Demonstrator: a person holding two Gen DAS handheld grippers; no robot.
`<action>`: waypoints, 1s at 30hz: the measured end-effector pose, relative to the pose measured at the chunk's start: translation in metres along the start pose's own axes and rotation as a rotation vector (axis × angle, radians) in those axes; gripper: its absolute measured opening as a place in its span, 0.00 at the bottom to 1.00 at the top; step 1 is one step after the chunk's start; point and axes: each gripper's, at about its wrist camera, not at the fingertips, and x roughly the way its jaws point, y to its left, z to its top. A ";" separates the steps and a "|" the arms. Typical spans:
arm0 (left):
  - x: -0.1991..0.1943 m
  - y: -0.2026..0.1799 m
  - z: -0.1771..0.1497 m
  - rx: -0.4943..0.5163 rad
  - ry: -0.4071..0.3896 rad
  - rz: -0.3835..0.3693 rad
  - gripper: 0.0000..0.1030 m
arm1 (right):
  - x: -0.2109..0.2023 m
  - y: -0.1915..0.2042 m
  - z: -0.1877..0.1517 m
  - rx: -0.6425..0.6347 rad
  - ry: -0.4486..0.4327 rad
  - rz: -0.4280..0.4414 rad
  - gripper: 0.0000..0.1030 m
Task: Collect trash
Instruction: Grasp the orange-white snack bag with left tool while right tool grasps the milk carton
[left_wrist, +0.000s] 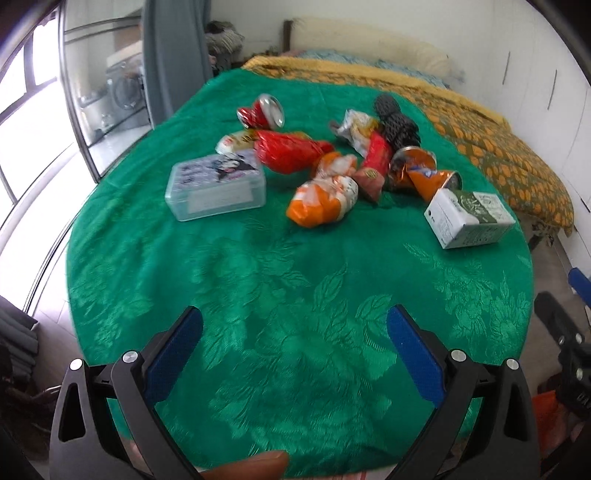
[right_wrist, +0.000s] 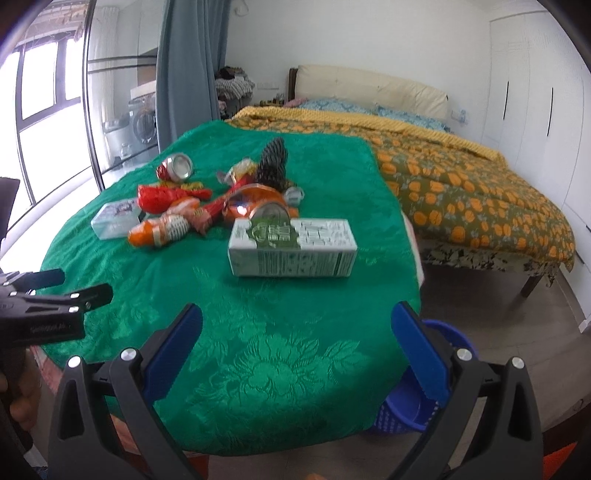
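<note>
Left gripper: you held it spread wide and empty over the near part of the surface, its blue pads well short of the trash.
Right gripper: also spread and empty – the white-and-green carton lay straight ahead of it, on its side.
Trash pile: it sat mid-surface, all touching or overlapping – a crushed red can, a crinkled red wrapper, an orange-and-white packet, a dented orange can and a dark knobbly bundle at the back.
Clear box: rigid plastic with a printed lid, it stood just left of the pile.
In your way: the carton blocked your right gripper's line to the orange can behind it.
Cloth: green, glossy, woven with leaf patterns.
Basket: blue perforated plastic, on the floor under the surface's right edge.
Bed: an orange-patterned quilt lay beyond the surface.
</note>
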 end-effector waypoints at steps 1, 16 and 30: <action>0.005 -0.002 0.003 0.007 0.013 -0.004 0.96 | 0.004 -0.001 -0.003 0.003 0.015 0.002 0.96; 0.049 -0.011 0.023 0.044 0.075 0.011 0.96 | 0.036 -0.012 -0.018 0.021 0.106 0.016 0.96; 0.075 -0.009 0.080 0.122 0.040 -0.087 0.91 | 0.035 -0.024 -0.017 0.053 0.097 0.017 0.96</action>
